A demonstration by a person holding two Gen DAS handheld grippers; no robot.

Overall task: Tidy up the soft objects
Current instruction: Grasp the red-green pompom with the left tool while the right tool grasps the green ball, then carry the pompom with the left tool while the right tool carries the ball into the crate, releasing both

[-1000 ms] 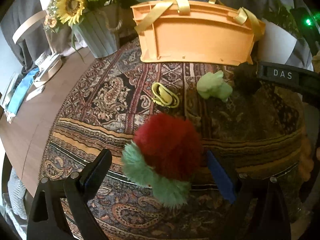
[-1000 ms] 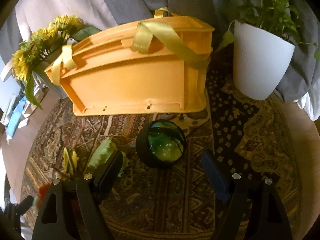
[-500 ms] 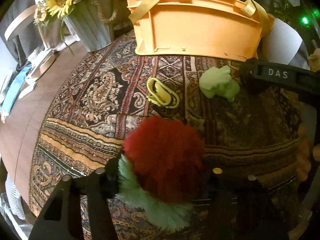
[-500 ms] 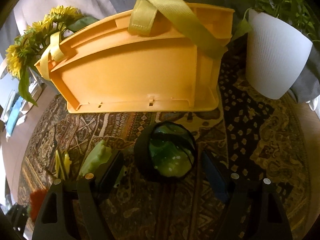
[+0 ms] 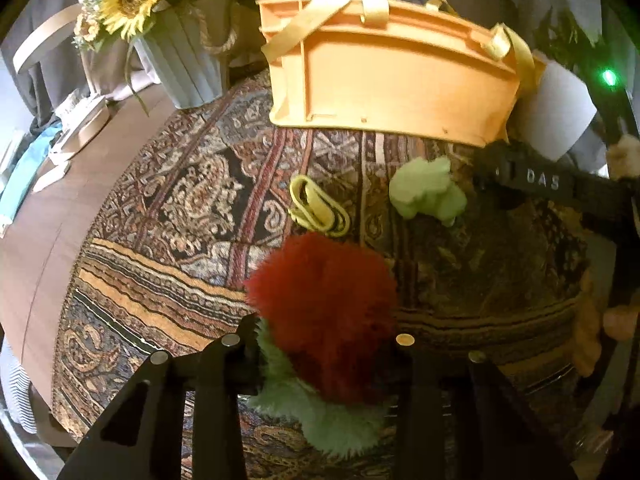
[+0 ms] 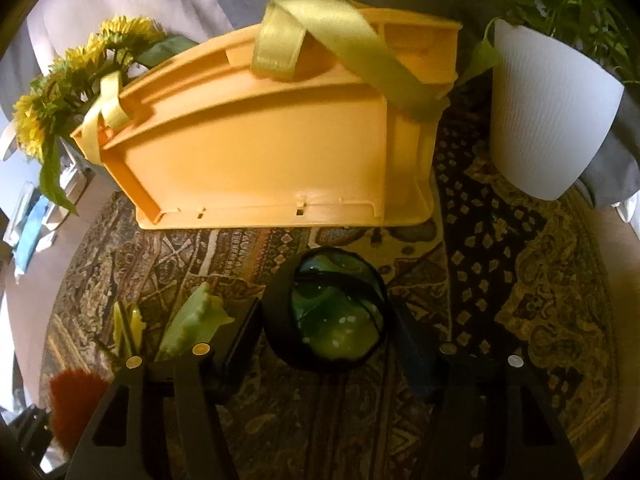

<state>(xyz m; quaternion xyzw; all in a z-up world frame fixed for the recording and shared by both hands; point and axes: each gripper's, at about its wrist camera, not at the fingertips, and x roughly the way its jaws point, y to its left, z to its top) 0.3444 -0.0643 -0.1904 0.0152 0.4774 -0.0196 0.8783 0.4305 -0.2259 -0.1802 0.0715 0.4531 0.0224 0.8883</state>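
My left gripper (image 5: pixel 320 344) is shut on a fluffy red and green plush (image 5: pixel 324 320) low over the patterned cloth. My right gripper (image 6: pixel 326 328) has its fingers close on both sides of a dark ball with a green centre (image 6: pixel 328 316) that rests on the cloth; I cannot tell if they press it. A pale green soft toy (image 5: pixel 426 194) and a yellow looped band (image 5: pixel 316 206) lie between the grippers; the toy also shows in the right wrist view (image 6: pixel 192 324). An orange crate (image 6: pixel 272 152) with yellow straps stands just behind.
A grey pot of sunflowers (image 5: pixel 180 64) stands at the back left and a white plant pot (image 6: pixel 548 120) at the back right. Bare wooden tabletop (image 5: pixel 36 224) lies left of the cloth, with papers at its far left edge.
My left gripper has closed on the red and green plush. My right gripper has moved forward and narrowed around the dark ball.
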